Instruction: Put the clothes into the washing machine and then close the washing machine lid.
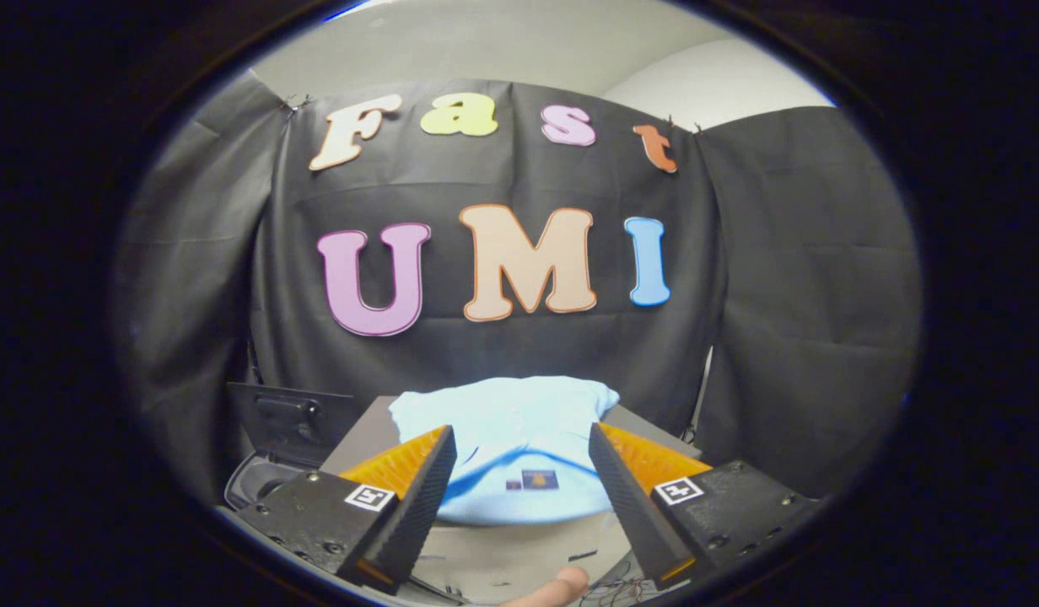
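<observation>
1. Currently the gripper (523,455) is spread wide, with nothing held; its fingers point toward 12 o'clock and neither one touches cloth.
2. Between and just beyond the fingers lies the light blue garment (511,421), folded, with a small dark label on its near part. It rests on a grey table (503,556).
3. At 9 to 10 o'clock from the garment, beside the table's edge, stands the washing machine (262,476). Its dark lid (288,417) appears raised. The drum's contents cannot be told from this view.
4. Risk, judged: a grasp that catches just the top fold would let the garment unfold and trail. Cause: fingers closing too high on the cloth.
5. Risk, judged: trailing cloth could hang over the machine's rim and block the lid from seating.
6. A fingertip (562,586) of the person shows at 6 o'clock, below the fingers.
</observation>
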`<state>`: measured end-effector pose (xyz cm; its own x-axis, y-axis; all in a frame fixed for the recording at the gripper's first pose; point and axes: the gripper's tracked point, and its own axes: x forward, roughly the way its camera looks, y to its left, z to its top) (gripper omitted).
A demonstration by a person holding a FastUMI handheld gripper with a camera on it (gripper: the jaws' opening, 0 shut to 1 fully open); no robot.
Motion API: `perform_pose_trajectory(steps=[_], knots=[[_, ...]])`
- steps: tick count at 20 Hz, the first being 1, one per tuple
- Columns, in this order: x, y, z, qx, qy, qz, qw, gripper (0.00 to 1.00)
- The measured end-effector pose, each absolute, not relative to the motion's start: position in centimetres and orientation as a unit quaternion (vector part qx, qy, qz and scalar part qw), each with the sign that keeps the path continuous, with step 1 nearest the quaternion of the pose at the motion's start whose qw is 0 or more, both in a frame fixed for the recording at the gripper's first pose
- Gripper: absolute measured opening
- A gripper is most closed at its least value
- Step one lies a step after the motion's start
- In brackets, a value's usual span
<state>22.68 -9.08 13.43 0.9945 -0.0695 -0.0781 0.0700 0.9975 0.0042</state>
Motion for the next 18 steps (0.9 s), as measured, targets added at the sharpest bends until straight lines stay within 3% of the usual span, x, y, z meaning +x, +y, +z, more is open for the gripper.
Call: perform_pose_trajectory(steps=[3, 8, 14, 18], knots=[[28.7, -10.0, 12.3, 0.023, 0.097, -0.044, 0.994, 0.97], [34.5, -7.4, 8.5, 0.005, 0.197, -0.003, 0.98, 0.98], [35.3, -6.4, 4.9, -0.023, 0.285, -0.002, 0.958, 0.97], [35.6, -6.5, 5.2, 0.0, 0.283, -0.015, 0.959, 0.95]])
